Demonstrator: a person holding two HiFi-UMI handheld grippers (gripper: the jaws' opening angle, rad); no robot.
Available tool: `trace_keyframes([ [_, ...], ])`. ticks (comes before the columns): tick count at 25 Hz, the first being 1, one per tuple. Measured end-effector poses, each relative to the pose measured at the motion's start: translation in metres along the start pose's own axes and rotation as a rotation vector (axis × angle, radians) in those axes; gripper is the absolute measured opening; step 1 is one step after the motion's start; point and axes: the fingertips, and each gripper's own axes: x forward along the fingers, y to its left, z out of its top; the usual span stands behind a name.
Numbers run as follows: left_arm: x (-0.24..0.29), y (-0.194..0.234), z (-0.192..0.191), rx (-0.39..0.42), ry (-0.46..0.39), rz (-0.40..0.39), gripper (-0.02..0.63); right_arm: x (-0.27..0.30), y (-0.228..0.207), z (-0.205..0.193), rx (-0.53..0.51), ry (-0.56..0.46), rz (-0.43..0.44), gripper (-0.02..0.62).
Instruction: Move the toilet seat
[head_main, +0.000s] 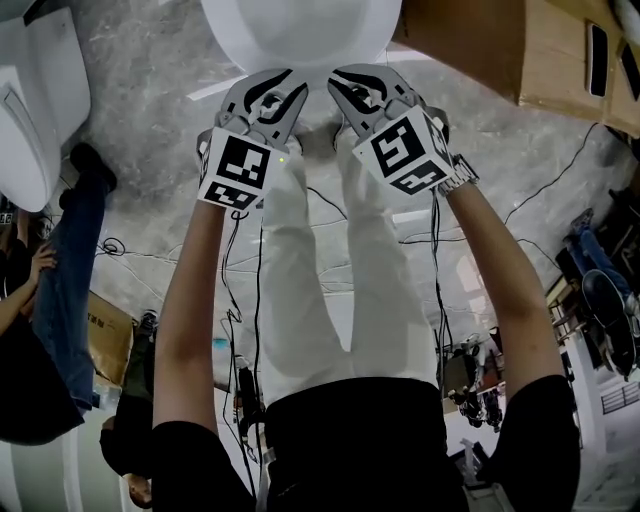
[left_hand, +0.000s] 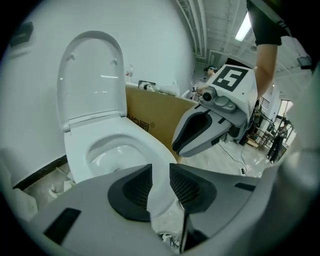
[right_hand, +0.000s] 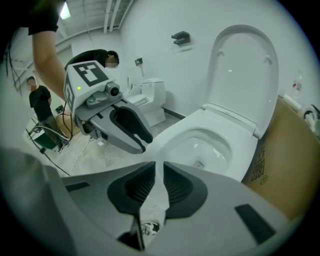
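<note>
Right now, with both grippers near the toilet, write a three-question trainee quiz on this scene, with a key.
1. True or false: the toilet lid is lowered onto the bowl.
2. What stands beside the bowl? A) bucket B) cardboard box C) ladder
3. What do the left gripper and right gripper hold?
Key: 1 false, it stands upright; 2 B; 3 nothing, both pairs of jaws are slightly apart and empty.

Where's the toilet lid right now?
The toilet lid stands raised behind the bowl against the white wall, upper left in the left gripper view, the cardboard box just to its right.
</note>
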Motion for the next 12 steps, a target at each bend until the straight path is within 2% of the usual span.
trace_keyframes([
  [2,0.007,-0.002,-0.009,0.038,0.049,-0.031,0.113,0.008,0.004,-0.008,-0.031,0.04,0.037,0.092],
  [12,0.034,-0.004,-0.051,0.204,0.241,-0.152,0.183,0.04,0.022,-0.053,-0.282,0.249,0.197,0.193],
])
